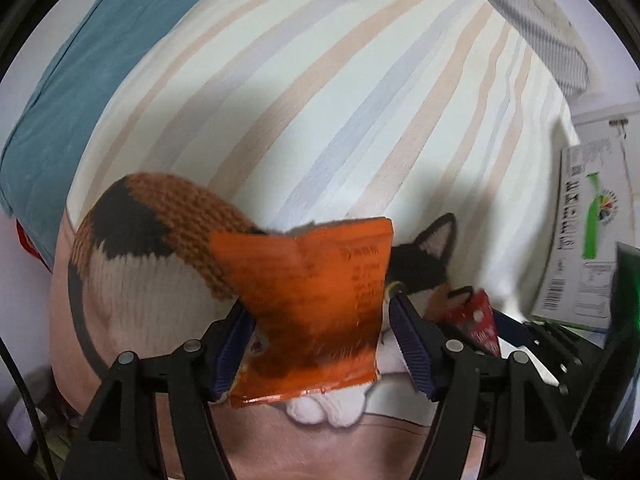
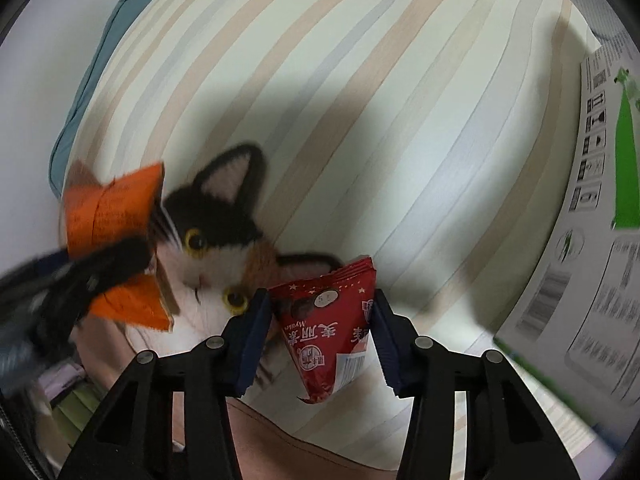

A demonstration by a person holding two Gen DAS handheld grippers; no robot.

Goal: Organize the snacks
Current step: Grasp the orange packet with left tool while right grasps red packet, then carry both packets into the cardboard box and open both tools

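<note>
My left gripper [image 1: 320, 312] is shut on an orange snack packet [image 1: 316, 304] and holds it up above a cushion with a knitted calico cat [image 1: 140, 260]. The packet's top edge is torn. My right gripper [image 2: 320, 308] is shut on a small red snack packet [image 2: 332, 328] with white characters. The red packet also shows in the left wrist view [image 1: 478, 318], to the right. In the right wrist view the left gripper [image 2: 80, 276] is blurred at the left with the orange packet [image 2: 112, 216], in front of the cat's face [image 2: 224, 240].
A striped cream, peach and pale-blue bedsheet [image 1: 340, 100] fills the background. A teal pillow [image 1: 80, 92] lies at the far left. A white cardboard box with green print and a barcode [image 2: 592, 240] stands at the right, also in the left wrist view [image 1: 580, 232].
</note>
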